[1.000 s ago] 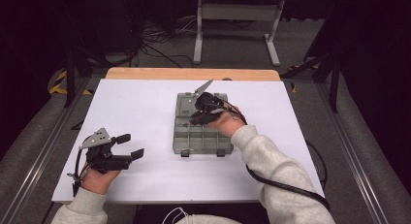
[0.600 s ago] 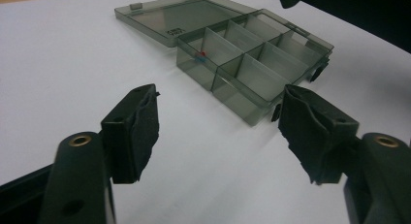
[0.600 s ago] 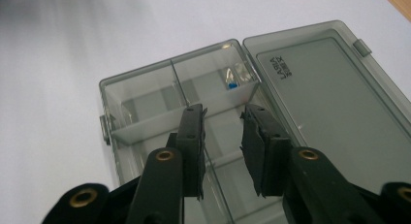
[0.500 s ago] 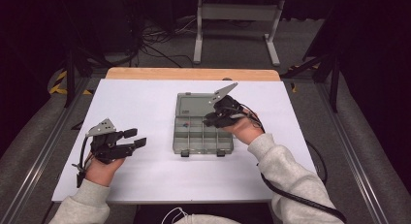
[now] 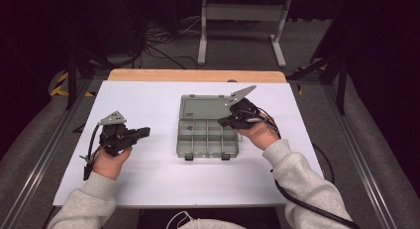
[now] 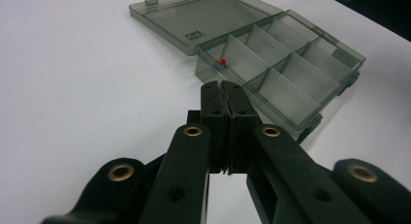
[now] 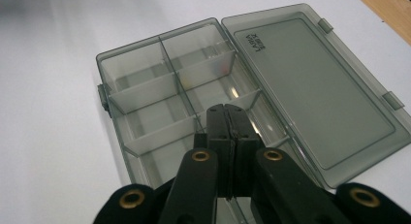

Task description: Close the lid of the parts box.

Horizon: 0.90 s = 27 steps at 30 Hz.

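Organizer box (image 7: 160,107), near corner behind right tool (image 7: 228,112)

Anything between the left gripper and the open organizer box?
Nothing visible. Bare white table lies between the left gripper, jaws shut and empty, and the organizer box. The box's lid lies flat on the far side; the right gripper hangs over the box's right edge.

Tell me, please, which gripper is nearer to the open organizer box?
The right gripper, at the organizer box's right rim over its compartments. The left gripper hangs over bare table, apart from its left side.
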Available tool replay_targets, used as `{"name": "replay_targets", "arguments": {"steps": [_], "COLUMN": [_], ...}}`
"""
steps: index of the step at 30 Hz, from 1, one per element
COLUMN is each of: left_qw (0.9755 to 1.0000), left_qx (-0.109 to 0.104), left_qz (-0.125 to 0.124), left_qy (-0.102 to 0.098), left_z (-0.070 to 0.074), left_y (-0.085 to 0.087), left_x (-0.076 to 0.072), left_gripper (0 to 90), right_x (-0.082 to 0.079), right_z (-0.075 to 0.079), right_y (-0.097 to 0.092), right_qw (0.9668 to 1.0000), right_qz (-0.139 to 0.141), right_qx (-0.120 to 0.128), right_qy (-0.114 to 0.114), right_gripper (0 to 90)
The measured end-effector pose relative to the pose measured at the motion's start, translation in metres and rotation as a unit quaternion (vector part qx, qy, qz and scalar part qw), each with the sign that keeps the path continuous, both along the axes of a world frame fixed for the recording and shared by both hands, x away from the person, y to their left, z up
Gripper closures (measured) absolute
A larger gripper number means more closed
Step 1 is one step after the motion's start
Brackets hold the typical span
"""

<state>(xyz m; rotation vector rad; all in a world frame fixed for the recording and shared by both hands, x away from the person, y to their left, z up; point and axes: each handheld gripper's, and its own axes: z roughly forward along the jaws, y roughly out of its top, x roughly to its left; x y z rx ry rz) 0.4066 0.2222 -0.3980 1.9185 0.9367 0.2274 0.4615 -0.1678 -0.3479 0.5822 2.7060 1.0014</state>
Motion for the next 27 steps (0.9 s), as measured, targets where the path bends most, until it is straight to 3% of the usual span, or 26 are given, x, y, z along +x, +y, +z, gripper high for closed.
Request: {"name": "replay_targets", "arguments": {"steps": [4,11,19,27], "left_qw": [0.9998,0.9994,0.9983,0.9969], "left_qx": [0.017,0.024,0.056,0.069], "left_qz": [0.009,0.015,0.000,0.003], "left_qy": [0.005,0.022,0.019,0.037], "left_z": [0.003,0.006,0.010,0.010], "left_y": [-0.006,-0.014,-0.030,-0.041], "left_x": [0.011,0.025,0.043,0.061], "left_gripper": [89.7,89.8,89.8,89.8], "right_x": [0.001,0.005,0.018,0.036], "right_z": [0.001,0.000,-0.005,-0.014], "right_y": [-0.008,-0.020,-0.034,-0.047], "right_qw": [0.9999,0.9995,0.9983,0.9966], "right_qz": [-0.010,-0.031,-0.057,-0.078], "right_qx": [0.001,-0.002,-0.005,-0.020], "right_qy": [-0.001,-0.002,0.004,0.018], "right_gripper": [90.0,90.0,90.0,90.0]}}
